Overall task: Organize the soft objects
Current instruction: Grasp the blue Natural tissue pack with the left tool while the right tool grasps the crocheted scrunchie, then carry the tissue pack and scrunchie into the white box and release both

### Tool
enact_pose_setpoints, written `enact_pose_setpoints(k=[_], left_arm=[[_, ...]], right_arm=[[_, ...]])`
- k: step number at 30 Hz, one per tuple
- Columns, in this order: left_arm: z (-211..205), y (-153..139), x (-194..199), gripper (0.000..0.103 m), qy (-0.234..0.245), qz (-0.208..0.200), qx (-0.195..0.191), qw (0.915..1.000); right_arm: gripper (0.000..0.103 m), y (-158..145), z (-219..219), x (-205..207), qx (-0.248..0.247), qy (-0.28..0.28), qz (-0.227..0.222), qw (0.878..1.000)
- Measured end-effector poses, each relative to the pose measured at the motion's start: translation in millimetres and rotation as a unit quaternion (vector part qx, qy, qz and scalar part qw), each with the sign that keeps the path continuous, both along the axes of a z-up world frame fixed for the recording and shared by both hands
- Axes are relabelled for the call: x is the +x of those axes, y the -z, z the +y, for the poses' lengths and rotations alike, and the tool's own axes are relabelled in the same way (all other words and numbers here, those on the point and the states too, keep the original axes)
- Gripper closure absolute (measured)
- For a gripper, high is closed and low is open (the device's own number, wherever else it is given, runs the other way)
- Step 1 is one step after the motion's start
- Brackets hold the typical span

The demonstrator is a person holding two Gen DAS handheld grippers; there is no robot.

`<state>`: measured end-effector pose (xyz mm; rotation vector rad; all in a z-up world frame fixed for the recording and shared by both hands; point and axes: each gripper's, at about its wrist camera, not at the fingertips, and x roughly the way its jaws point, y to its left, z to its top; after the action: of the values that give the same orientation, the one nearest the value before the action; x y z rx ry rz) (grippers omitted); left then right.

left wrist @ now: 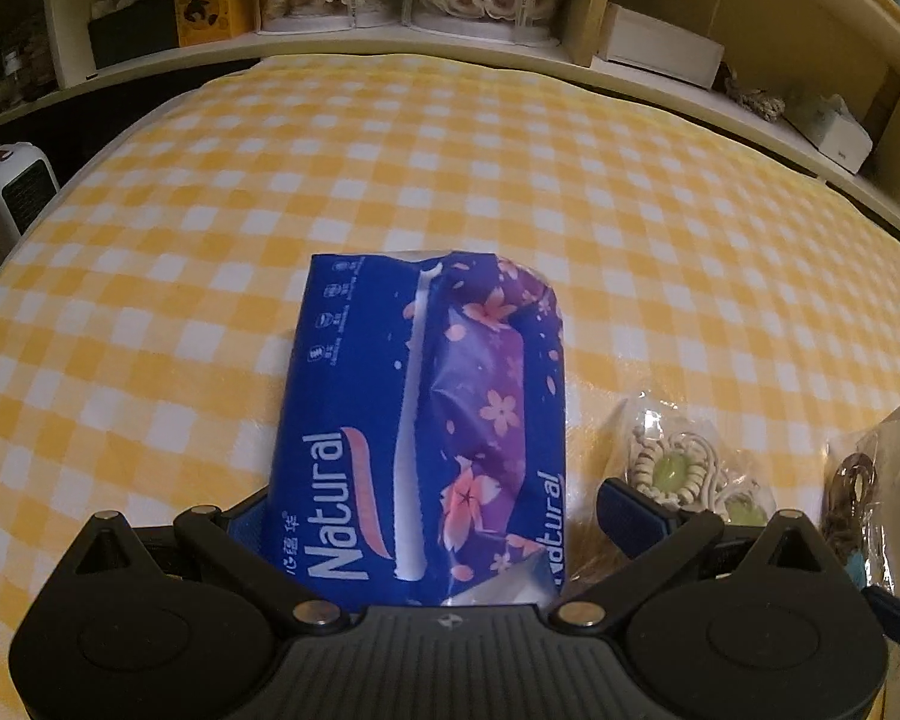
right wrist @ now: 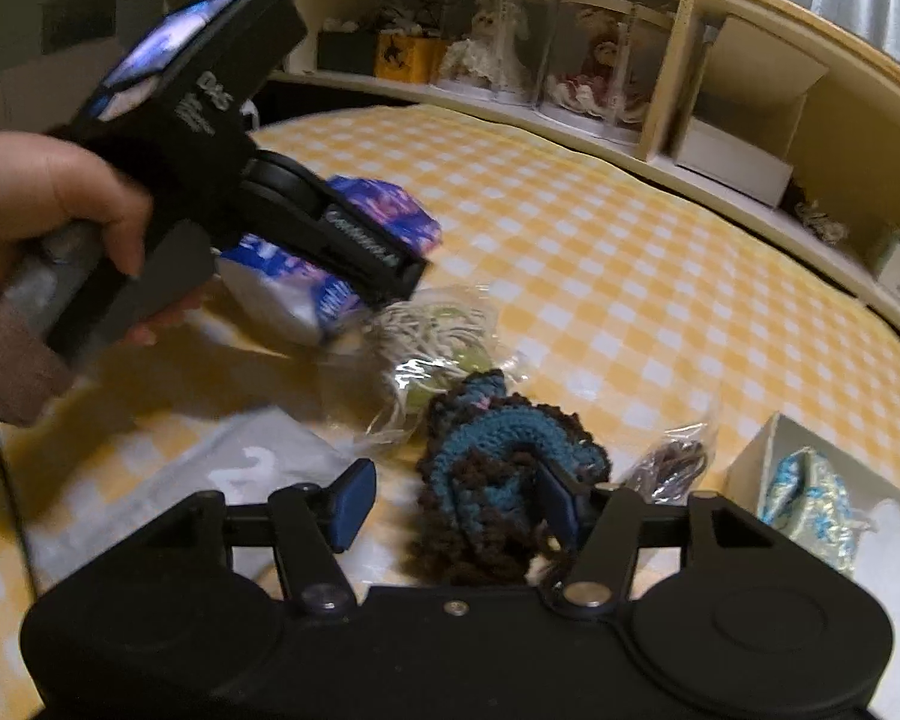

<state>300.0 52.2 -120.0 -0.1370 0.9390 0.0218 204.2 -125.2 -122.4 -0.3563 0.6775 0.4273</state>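
A blue and purple tissue pack marked "Natural" lies between the fingers of my left gripper; the jaws stand wide and whether they press it is unclear. The right wrist view shows the same pack lifted in the left gripper above the yellow checked bed. My right gripper is open, its fingers astride a teal and brown crocheted piece on the bed, not closed on it. A clear bag with cream cord and green beads lies just beyond; it also shows in the left wrist view.
A white box at the right holds a light blue patterned pouch. A small clear bag of brown cord lies beside it. A headboard shelf with boxes and dolls runs along the far side. A white heater stands at left.
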Motion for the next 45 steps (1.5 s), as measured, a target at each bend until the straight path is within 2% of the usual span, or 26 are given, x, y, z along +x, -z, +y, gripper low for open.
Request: enact_pose_setpoints(k=[3, 7, 12, 14, 17, 20, 24, 27, 36, 45], left_arm=[[-0.5, 1.7, -0.5, 0.0, 0.0, 0.003, 0.001, 1.0], [6.0, -0.2, 0.9, 0.009, -0.011, -0.001, -0.007, 0.9999], [16.8, -3.5, 2.3, 0.018, -0.021, -0.008, -0.021, 0.9995], [17.8, -4.6, 3.8, 0.025, -0.016, -0.015, -0.03, 0.9993], [15.9, -5.9, 3.8, 0.035, -0.006, -0.02, -0.029, 0.9993], [13.2, -7.4, 3.2, 0.041, 0.004, -0.022, -0.026, 0.9994], [13.5, -10.3, 3.1, 0.044, 0.004, -0.022, -0.034, 0.9992], [15.4, -13.3, 1.1, 0.044, 0.002, -0.023, -0.043, 0.9988], [14.8, -35.4, -13.7, 0.044, -0.002, -0.053, -0.059, 0.9968], [13.1, -67.0, -36.6, 0.044, 0.001, -0.099, -0.075, 0.9922]], right_arm=[[0.048, 2.0, -4.2, 6.6, 0.004, 0.022, 0.003, 1.0], [0.054, 6.7, -8.0, 15.7, -0.004, 0.053, 0.028, 0.998], [0.06, 5.5, -25.6, 23.9, 0.051, 0.091, 0.067, 0.992], [0.06, 2.3, -29.2, 24.2, 0.065, 0.098, 0.064, 0.991], [0.058, 1.5, -25.9, 18.8, 0.056, 0.087, 0.041, 0.994], [0.063, 3.5, -23.8, 20.0, 0.053, 0.08, 0.051, 0.994], [0.073, 1.7, -29.5, 22.8, 0.07, 0.083, 0.059, 0.992], [0.076, -3.8, -33.5, 22.3, 0.083, 0.084, 0.056, 0.991], [0.079, -18.5, -46.1, 19.6, 0.107, 0.097, 0.033, 0.989], [0.079, -49.9, -62.2, 7.1, 0.144, 0.113, -0.024, 0.983]])
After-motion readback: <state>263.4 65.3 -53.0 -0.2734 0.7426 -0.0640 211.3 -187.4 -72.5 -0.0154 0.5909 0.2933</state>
